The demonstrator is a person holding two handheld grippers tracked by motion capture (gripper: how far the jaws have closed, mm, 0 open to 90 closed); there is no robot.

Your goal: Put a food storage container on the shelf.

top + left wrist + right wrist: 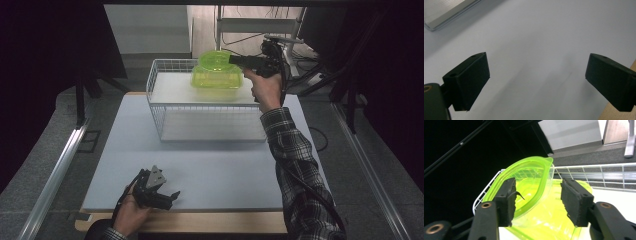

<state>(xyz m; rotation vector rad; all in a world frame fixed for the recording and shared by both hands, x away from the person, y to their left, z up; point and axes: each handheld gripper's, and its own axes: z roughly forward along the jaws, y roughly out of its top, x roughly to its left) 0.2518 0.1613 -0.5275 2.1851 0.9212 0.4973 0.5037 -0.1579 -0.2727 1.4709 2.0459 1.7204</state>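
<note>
Nearest, at the front edge of the table (210,175), the left gripper (167,197) rests in a hand, its jaws wide apart with only bare tabletop between them. Far back stands a white wire basket (165,107). In it sits a green container (216,80), and a green lid (529,182) lies tilted on top. The right gripper (537,202) is open around the lid's edge, not pressing it. Dark stands and cables crowd behind the basket.
</note>
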